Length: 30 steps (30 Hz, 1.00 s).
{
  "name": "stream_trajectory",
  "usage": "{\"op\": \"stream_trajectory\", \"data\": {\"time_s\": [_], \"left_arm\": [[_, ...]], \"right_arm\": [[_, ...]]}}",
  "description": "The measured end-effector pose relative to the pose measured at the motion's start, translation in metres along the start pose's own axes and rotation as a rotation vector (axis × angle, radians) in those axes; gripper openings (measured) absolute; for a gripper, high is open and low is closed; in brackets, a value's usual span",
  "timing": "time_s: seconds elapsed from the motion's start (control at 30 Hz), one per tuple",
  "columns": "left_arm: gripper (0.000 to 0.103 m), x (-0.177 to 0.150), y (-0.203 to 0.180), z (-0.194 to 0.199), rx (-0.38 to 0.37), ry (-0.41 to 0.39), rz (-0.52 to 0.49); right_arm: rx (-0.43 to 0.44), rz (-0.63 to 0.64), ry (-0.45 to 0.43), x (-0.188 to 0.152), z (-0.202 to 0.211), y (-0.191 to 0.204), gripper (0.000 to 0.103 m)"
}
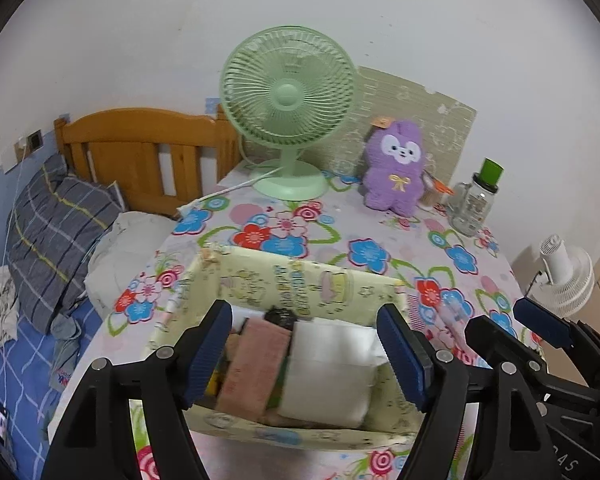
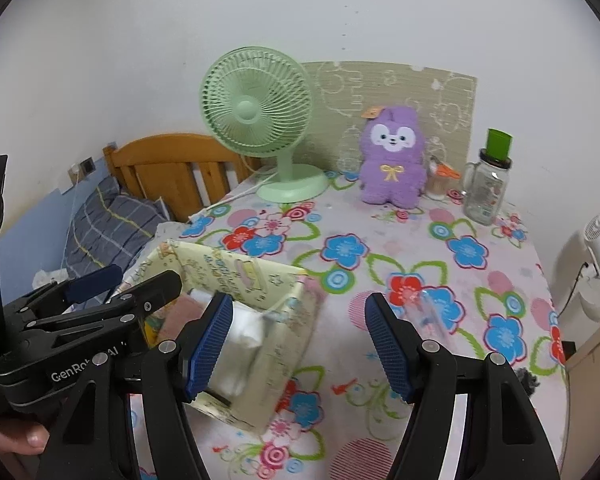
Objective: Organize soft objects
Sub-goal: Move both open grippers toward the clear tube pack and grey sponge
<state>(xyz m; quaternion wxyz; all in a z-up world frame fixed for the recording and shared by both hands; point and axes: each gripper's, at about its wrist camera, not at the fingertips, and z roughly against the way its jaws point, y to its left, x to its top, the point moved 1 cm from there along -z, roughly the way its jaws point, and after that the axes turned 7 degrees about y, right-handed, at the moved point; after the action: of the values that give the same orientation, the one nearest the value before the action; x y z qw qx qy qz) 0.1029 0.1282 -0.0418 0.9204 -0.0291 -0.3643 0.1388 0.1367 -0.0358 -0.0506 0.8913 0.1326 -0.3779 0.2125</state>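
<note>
Jaws released on my left gripper (image 1: pixel 304 354) and right gripper (image 2: pixel 300 346), nothing clamped. Left hangs over yellow box (image 1: pixel 300 284) holding pink towel (image 1: pixel 256 364) and white pillow (image 1: pixel 332 376). Right sits beside box, over flowered tablecloth (image 2: pixel 380 248). Purple plush (image 2: pixel 392 160) upright at back, well apart. Green fan (image 2: pixel 260 120) left of plush, jar (image 2: pixel 486 184) right of it. Nothing blocks plush.

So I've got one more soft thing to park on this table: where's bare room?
Widest free patch: the tablecloth between the box and the plush, running right toward the bottle. Also free in front of the green fan. Crowded: the back row, and the box itself, already full.
</note>
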Motion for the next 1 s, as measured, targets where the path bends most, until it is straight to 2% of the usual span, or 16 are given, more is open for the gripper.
{"op": "stream_trajectory", "data": {"time_s": [0.6,1.0], "left_arm": [[0.078,-0.009,-0.083,-0.016,-0.039,0.033,-0.134],[0.078,-0.024,-0.135,-0.039,-0.052,0.086,-0.206]], "right_arm": [[-0.075,-0.149,-0.019,-0.030,0.028,-0.090,0.072],[-0.128,-0.226,-0.013,-0.051,0.037,-0.145,0.072]]}}
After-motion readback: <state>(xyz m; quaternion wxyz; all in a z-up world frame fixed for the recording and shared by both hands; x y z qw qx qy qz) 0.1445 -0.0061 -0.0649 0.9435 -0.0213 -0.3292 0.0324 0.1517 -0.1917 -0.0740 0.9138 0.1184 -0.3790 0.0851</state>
